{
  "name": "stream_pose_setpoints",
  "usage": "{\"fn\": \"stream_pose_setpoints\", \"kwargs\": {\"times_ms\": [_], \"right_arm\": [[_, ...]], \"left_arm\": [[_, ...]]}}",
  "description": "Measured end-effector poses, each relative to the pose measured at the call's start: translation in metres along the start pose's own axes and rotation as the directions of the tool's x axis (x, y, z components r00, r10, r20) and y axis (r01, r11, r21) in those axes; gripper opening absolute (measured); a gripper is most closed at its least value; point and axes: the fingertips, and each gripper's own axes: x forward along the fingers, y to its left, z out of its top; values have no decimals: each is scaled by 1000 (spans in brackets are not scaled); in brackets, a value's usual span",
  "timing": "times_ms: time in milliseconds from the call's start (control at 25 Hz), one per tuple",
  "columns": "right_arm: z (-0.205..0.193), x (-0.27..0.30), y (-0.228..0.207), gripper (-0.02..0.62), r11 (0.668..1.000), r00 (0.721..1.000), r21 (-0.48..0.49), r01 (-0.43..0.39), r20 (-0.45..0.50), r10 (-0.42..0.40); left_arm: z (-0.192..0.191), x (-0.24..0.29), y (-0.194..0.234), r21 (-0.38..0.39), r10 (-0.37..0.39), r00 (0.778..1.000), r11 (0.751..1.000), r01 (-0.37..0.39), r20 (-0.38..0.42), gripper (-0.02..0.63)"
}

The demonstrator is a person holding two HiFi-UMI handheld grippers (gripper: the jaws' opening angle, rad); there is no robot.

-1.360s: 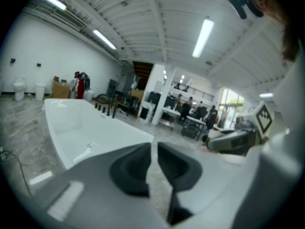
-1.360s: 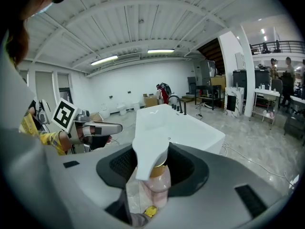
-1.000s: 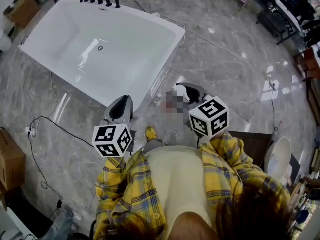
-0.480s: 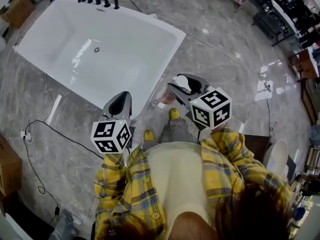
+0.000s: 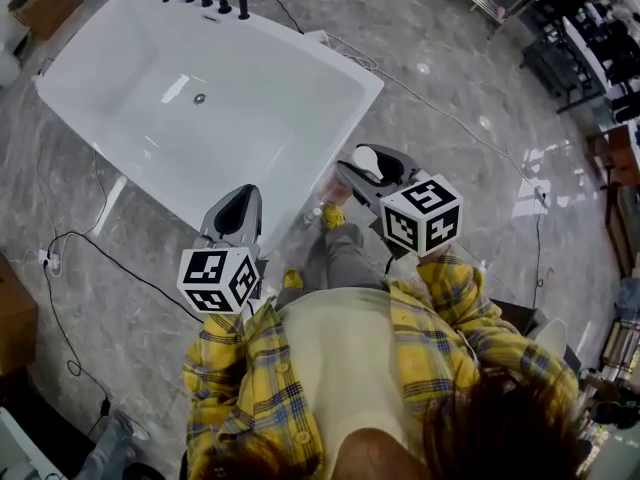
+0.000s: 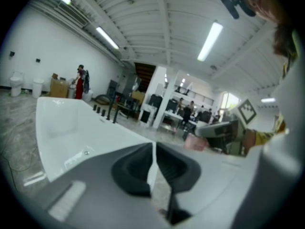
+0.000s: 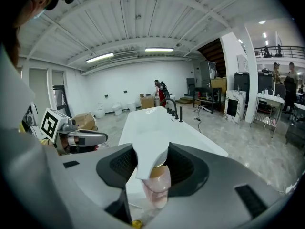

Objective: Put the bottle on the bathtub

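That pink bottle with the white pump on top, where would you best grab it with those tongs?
By the slim top, where the white pump meets the gold collar, from the side, as the right tongs hold the bottle now. It fits between the pads, and the base hangs free to set on the bathtub.

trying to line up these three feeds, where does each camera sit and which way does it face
Head view: on the person's head, facing steeply down at the tub; shows shirt, left gripper, right gripper.
Left gripper view: on the left gripper, facing along its shut fingers across the tub; sleeve at right.
Right gripper view: on the right gripper, facing along the tub to its tap; fingers hold the bottle.
Shared: each gripper view shows the other gripper; all show the tub.
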Motion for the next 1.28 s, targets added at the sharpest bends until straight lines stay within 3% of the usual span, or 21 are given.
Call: {"fn": "stream_pose_setpoints", "kwargs": {"times_ms": [640,1280], "right_arm": [[32,87,-106,179,980,981,-65,-186,-67,182],[54,173,-235,179,982,982,-94,-166,-102,157]], "left_arm": [[26,122,16,-44,148,988,988,-149,-34,18],[27,220,33,-78,215,972,972,-222,-92,18]]}}
